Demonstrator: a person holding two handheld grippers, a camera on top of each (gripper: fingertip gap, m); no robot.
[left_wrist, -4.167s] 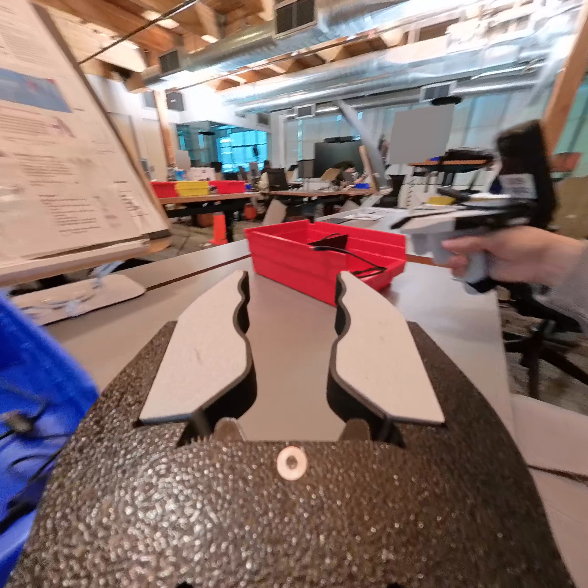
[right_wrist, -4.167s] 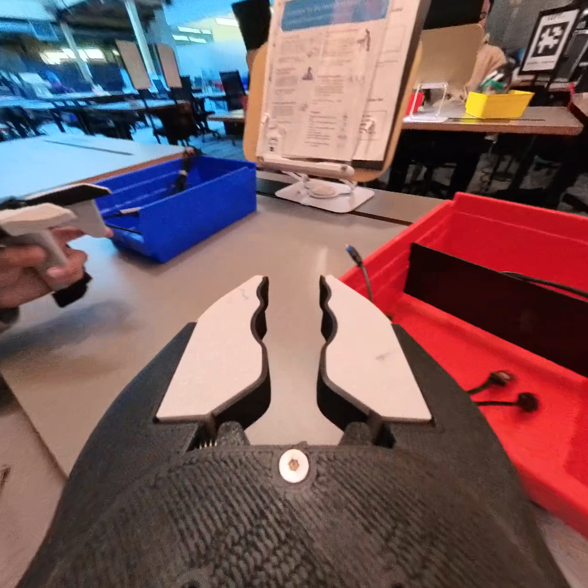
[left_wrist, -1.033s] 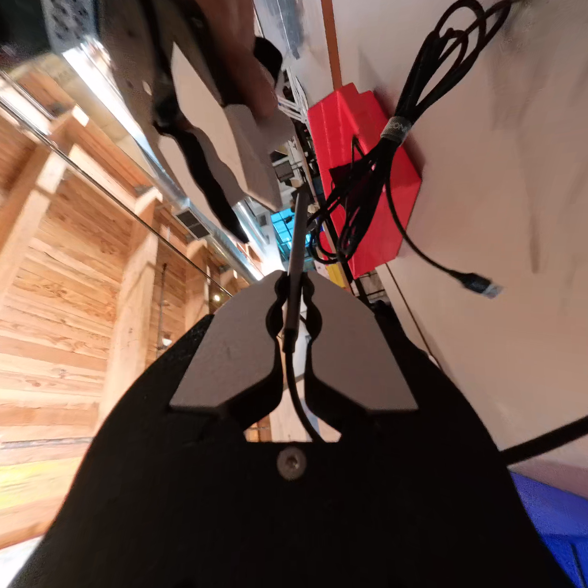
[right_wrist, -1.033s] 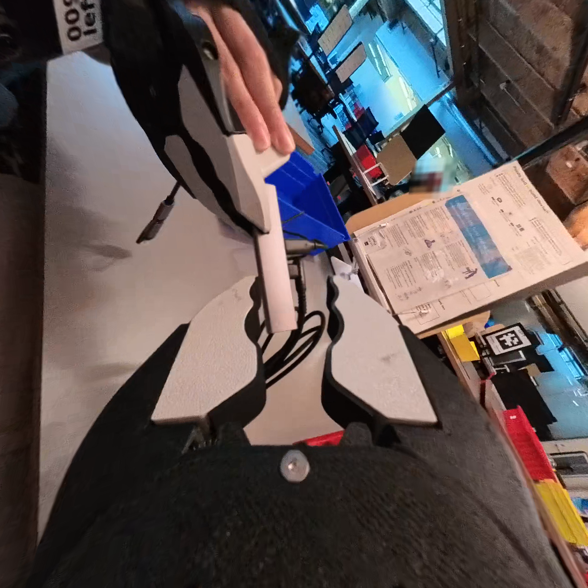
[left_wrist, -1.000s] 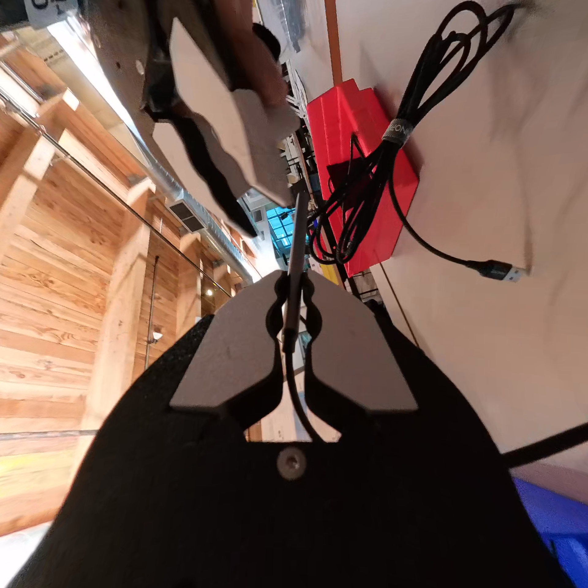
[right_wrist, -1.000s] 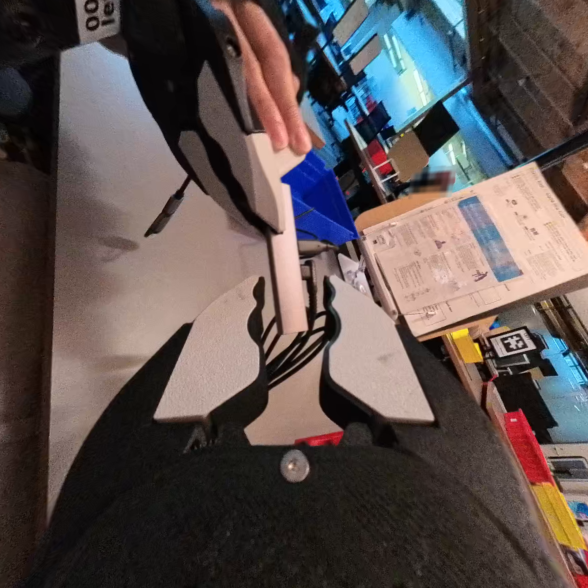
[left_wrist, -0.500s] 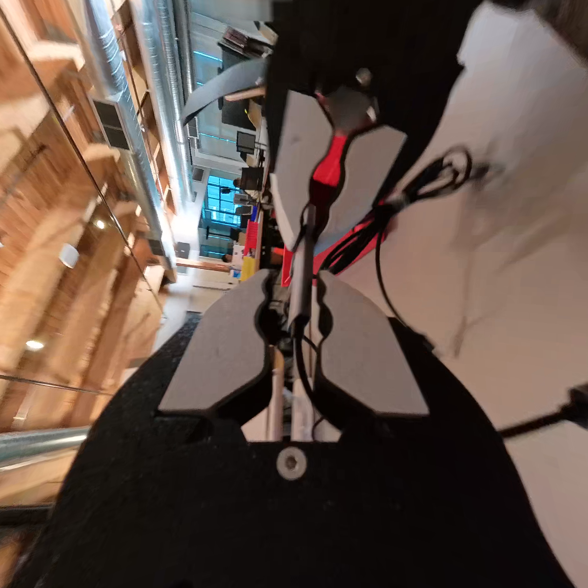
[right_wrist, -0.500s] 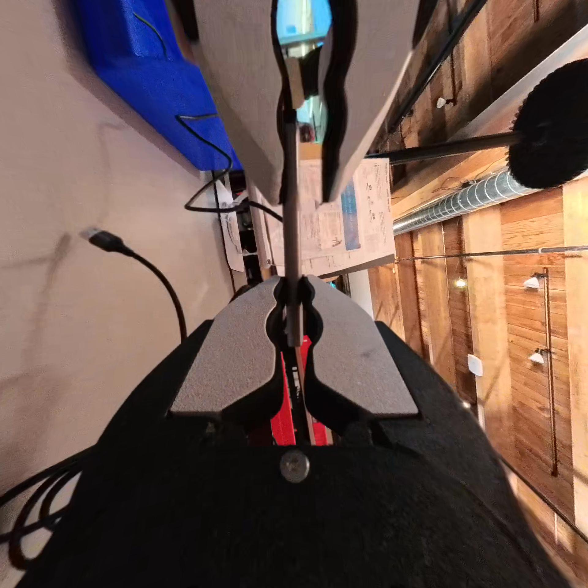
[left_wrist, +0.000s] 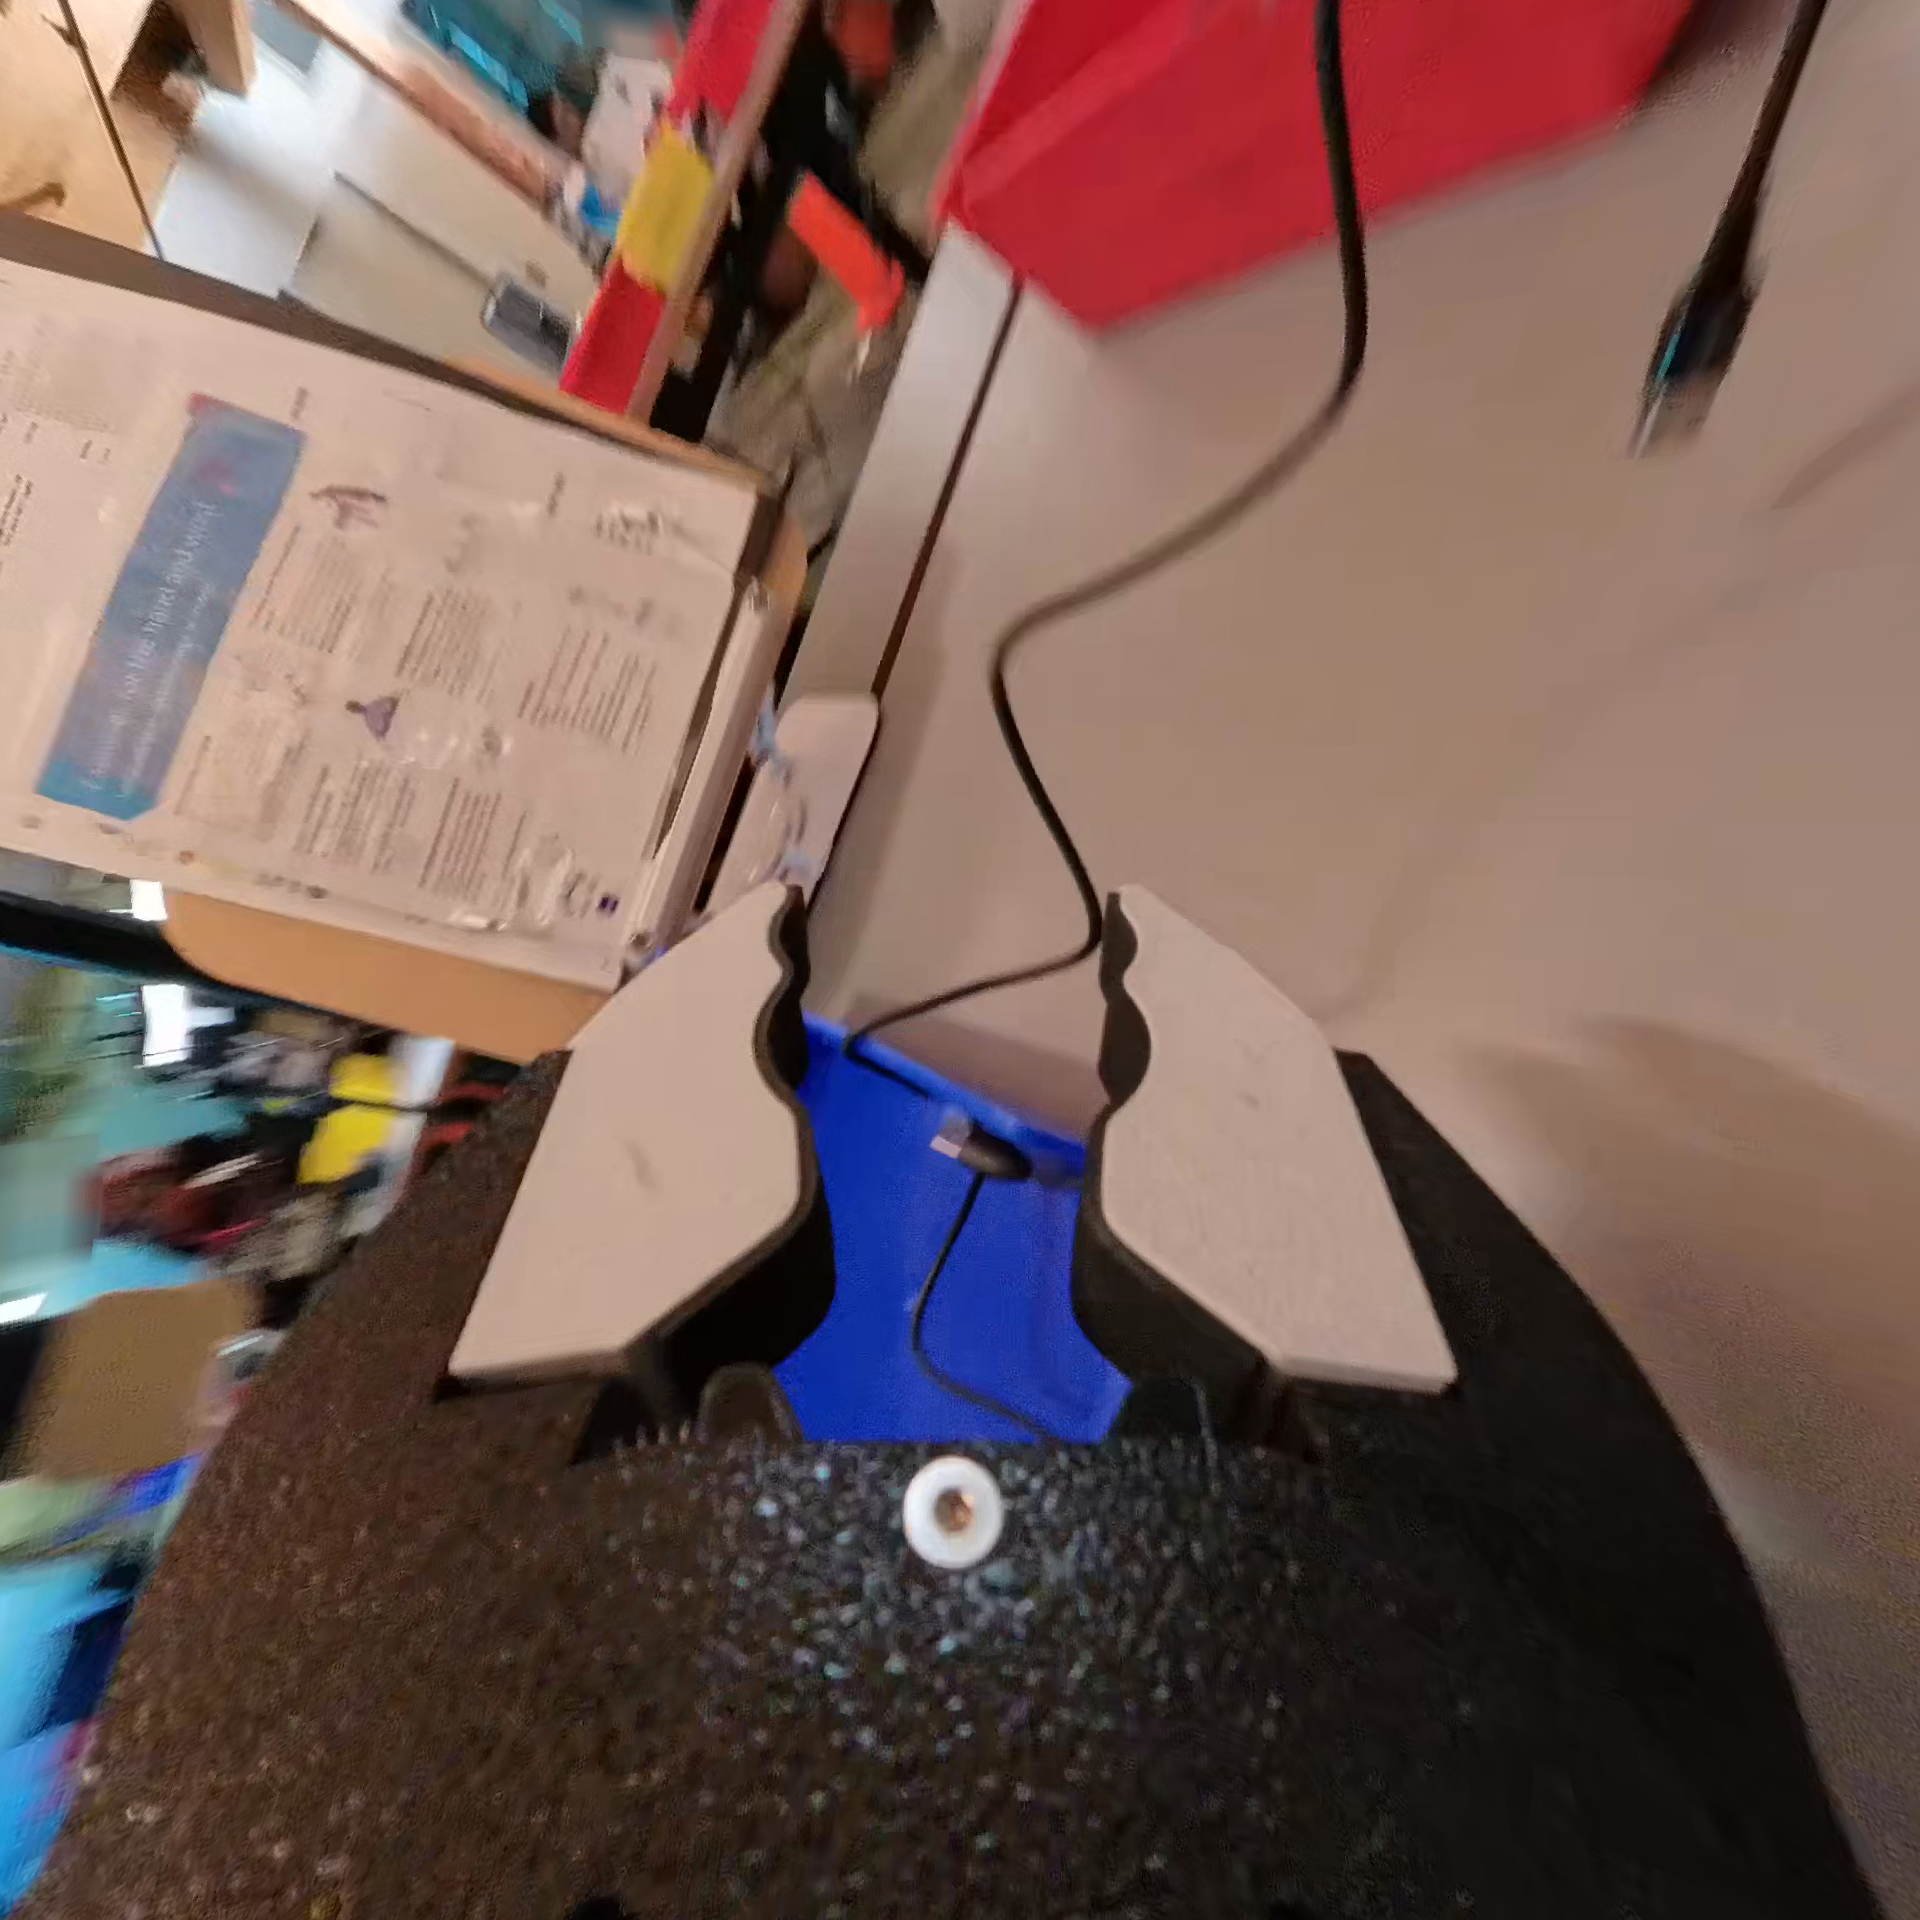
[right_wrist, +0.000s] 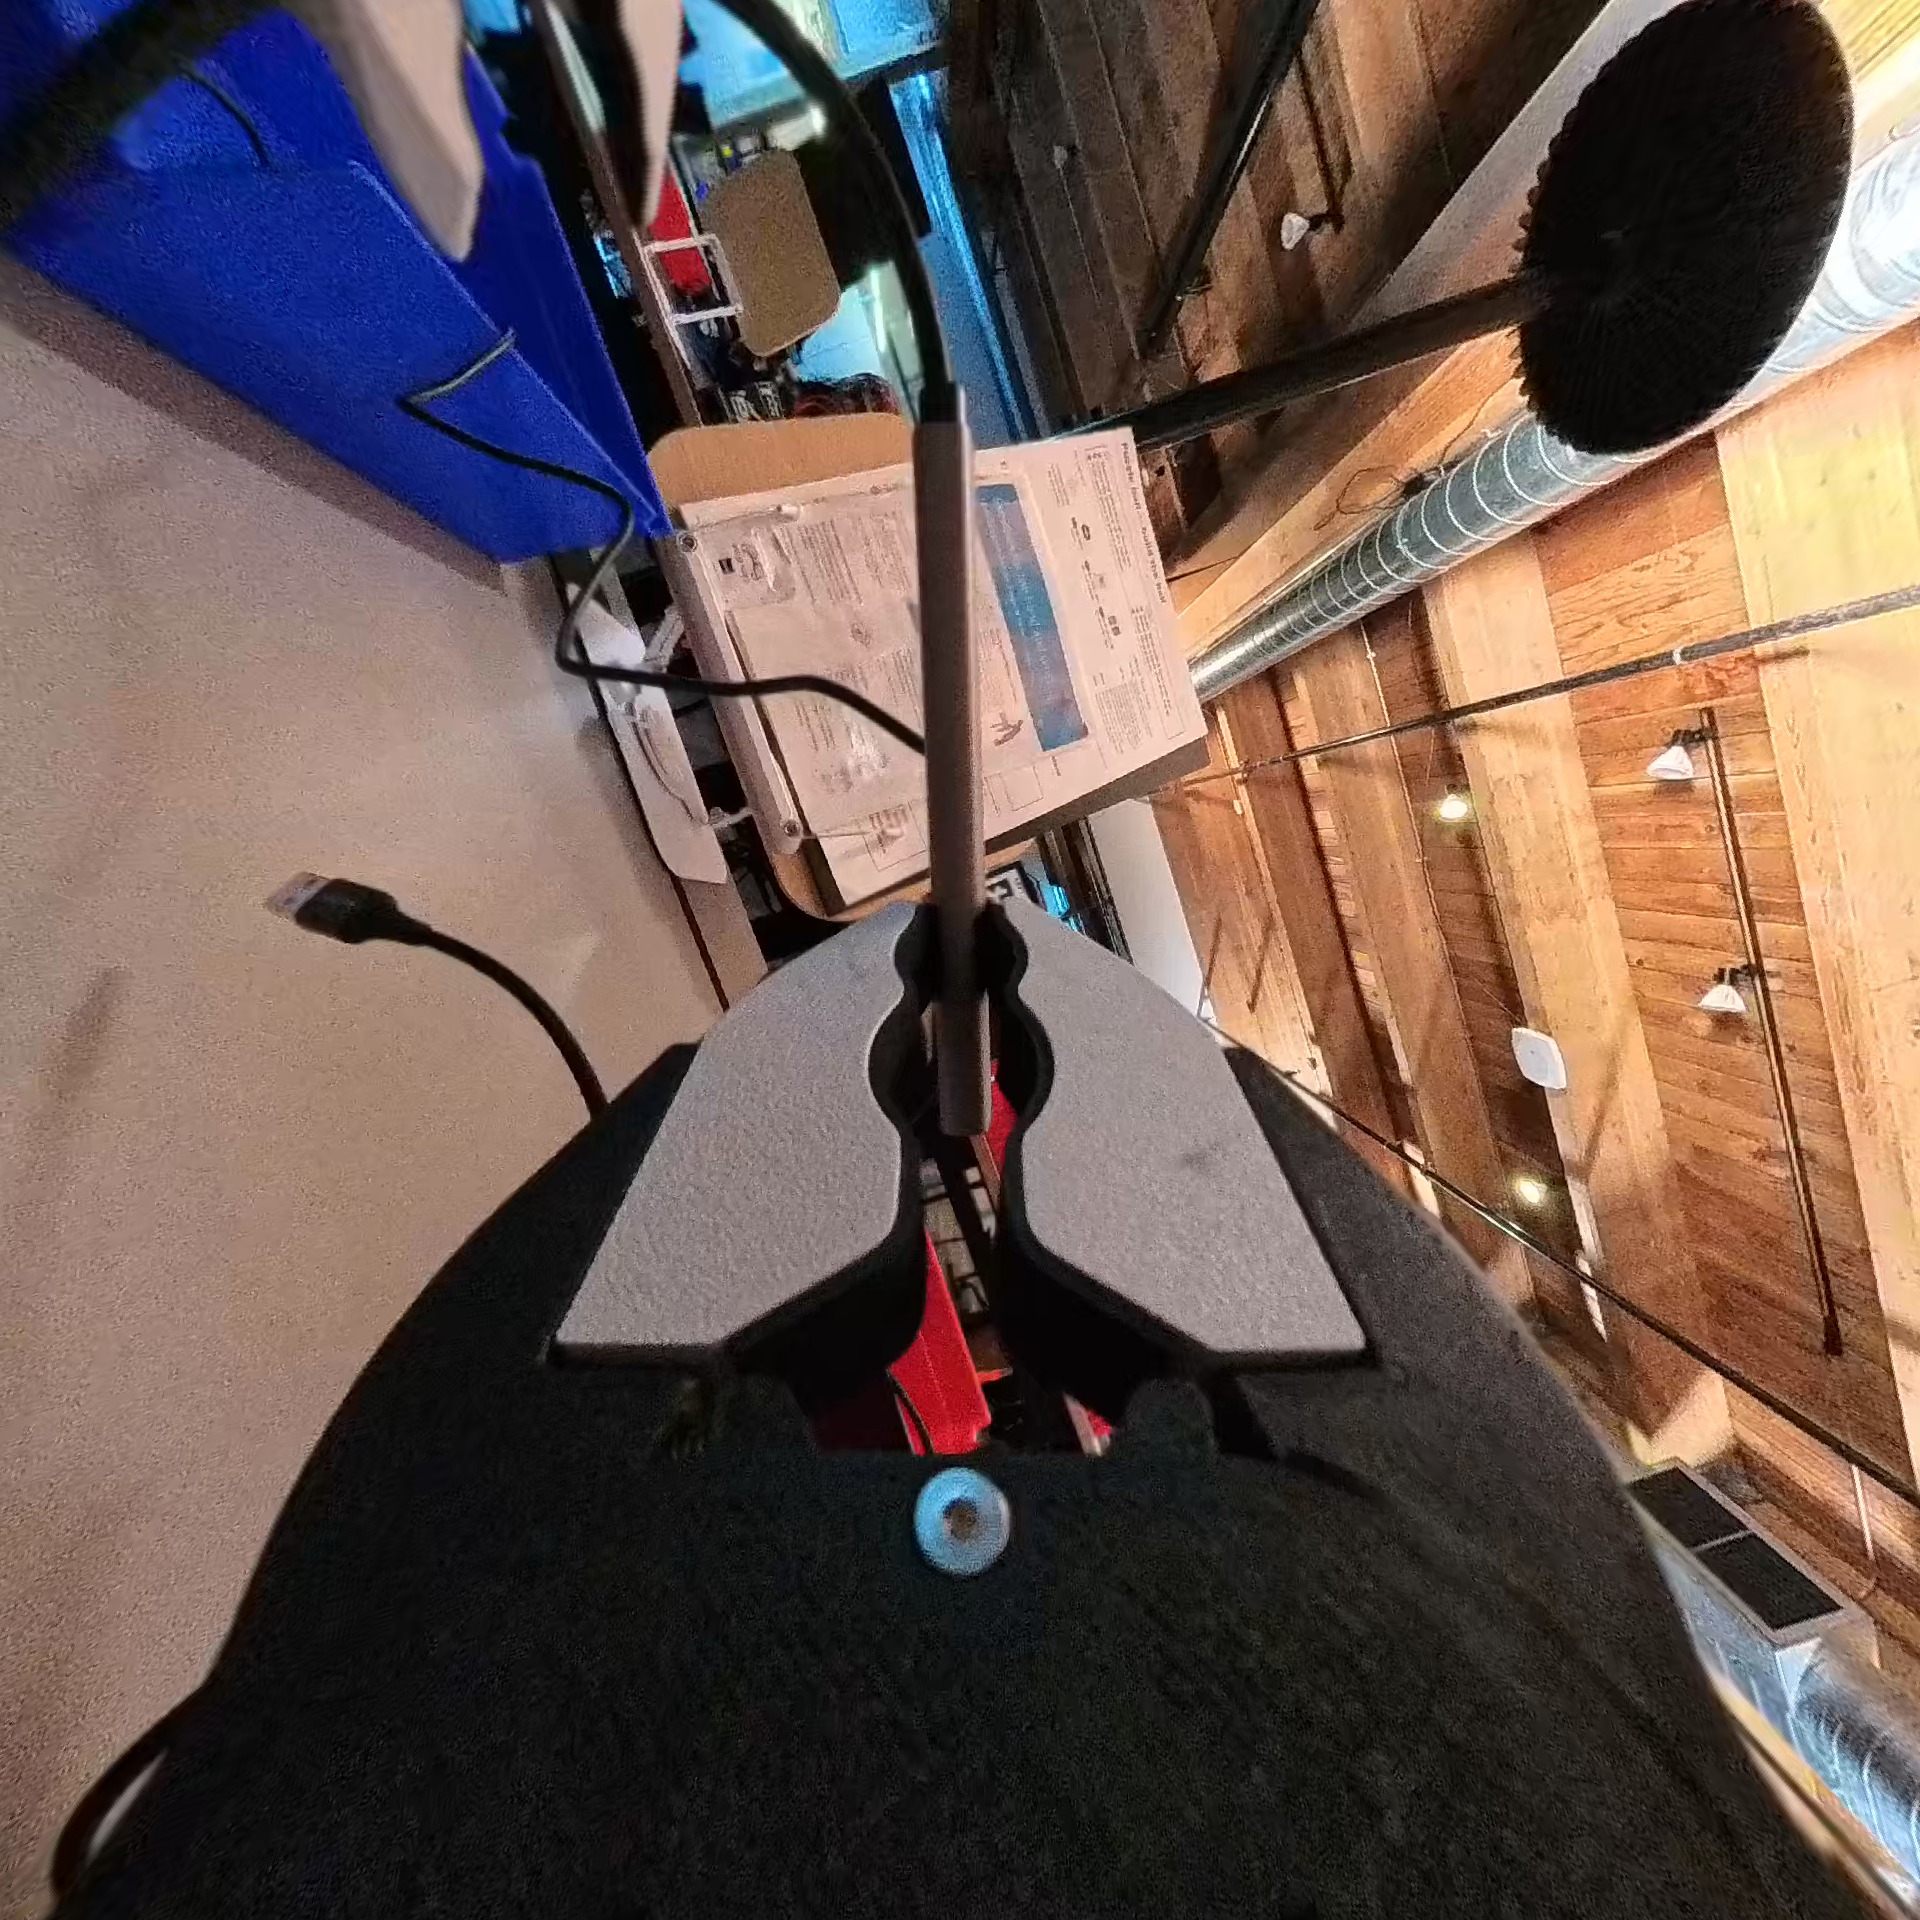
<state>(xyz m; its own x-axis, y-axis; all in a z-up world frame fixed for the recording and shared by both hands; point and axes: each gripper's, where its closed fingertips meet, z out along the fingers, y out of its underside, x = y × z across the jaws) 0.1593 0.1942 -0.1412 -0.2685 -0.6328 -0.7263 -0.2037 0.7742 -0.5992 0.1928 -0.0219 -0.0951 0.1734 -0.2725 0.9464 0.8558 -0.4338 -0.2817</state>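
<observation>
My right gripper (right_wrist: 956, 920) is shut on a slim dark grey stick-shaped cable end (right_wrist: 948, 665), which points away from me; a black cable curves off its far tip. My left gripper (left_wrist: 951, 914) is open and holds nothing. It hangs over a blue bin (left_wrist: 935, 1299), where a small black plug (left_wrist: 977, 1153) lies. A thin black cable (left_wrist: 1049, 810) runs from the bin out over the beige table (left_wrist: 1455, 831). In the right wrist view the left gripper's fingers (right_wrist: 416, 125) show at the top, above the blue bin (right_wrist: 312, 312), apart from the stick.
A red bin (left_wrist: 1247, 135) stands at the table's far side. A USB plug (right_wrist: 322, 904) on a black cable lies on the table (right_wrist: 208, 1143). A cardboard box with a printed sheet (left_wrist: 364, 644) stands beyond the table edge. A black fuzzy disc on a pole (right_wrist: 1683, 218) sticks out at the upper right.
My left gripper has let go of the grey stick, opened and swung away over the blue bin. My right gripper has closed on the stick and keeps hold of it.
</observation>
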